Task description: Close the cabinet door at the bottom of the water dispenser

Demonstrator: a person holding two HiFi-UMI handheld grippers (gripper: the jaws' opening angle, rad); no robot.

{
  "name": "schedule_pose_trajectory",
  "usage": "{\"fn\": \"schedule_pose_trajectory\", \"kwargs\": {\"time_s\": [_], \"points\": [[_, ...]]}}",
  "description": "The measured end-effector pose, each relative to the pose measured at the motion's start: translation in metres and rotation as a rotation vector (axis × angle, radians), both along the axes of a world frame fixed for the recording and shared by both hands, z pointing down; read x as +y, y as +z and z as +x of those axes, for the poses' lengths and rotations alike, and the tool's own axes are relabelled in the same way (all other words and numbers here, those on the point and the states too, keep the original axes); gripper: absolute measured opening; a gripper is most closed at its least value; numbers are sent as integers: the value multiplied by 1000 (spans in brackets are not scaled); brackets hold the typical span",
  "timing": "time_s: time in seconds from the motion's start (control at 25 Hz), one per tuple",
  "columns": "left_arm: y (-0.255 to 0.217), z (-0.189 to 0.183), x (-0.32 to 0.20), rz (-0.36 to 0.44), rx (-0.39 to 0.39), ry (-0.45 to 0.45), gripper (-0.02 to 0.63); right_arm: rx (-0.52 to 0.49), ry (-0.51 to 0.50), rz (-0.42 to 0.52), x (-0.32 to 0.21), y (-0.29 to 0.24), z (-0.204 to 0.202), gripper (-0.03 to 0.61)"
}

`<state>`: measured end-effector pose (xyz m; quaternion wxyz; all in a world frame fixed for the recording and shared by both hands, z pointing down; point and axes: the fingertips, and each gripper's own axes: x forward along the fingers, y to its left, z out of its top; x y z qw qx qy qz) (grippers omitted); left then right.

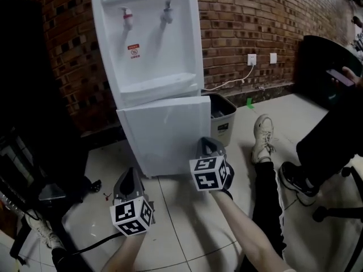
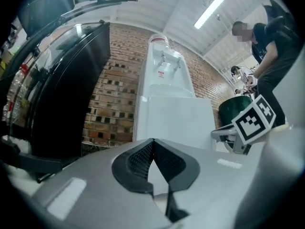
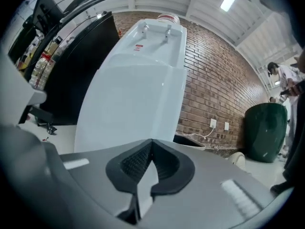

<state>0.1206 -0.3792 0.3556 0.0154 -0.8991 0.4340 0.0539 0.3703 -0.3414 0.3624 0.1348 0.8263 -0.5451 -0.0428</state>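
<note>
The white water dispenser [image 1: 148, 44] stands against the brick wall, and its bottom cabinet door [image 1: 164, 137] lies nearly flush with the body; I cannot tell whether it is fully latched. My right gripper [image 1: 209, 142] is shut and empty, its tips close to the door's lower right corner. In the right gripper view the door [image 3: 128, 104] fills the space just beyond the shut jaws of the right gripper [image 3: 151, 140]. My left gripper [image 1: 130, 173] is lower left, apart from the door, pointing at the dispenser [image 2: 167, 109]. The left gripper [image 2: 152, 140] is shut with nothing held.
A grey waste bin [image 1: 222, 118] stands right of the dispenser. A tall black cabinet [image 1: 34, 95] is on the left. A person's legs and shoes [image 1: 264, 137] and a chair base [image 1: 334, 208] occupy the floor at the right. A cable runs from the wall socket [image 1: 252, 59].
</note>
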Motion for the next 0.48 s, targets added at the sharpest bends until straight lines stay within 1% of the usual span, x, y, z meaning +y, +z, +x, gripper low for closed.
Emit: {"fn": "schedule_pose_trajectory", "kwargs": {"time_s": [0.08,0.16,0.2,0.32,0.48], "points": [[3,2,-6,3,-8,0,3,-66,-6,24,-17,-1,14,0],[8,3,-12,-8,-12,-3,3,-124,-9,24,-30,1,27,0],[10,3,-15,-12,-14,-5,3,-136,-12,18,-36,2,32,0],[14,4,-28,-8,-18,-17,3,-129,-23,2,-53,0,39,0],[17,10,-39,-13,-3,-23,3,-127,-32,6,-65,-1,41,0]]}}
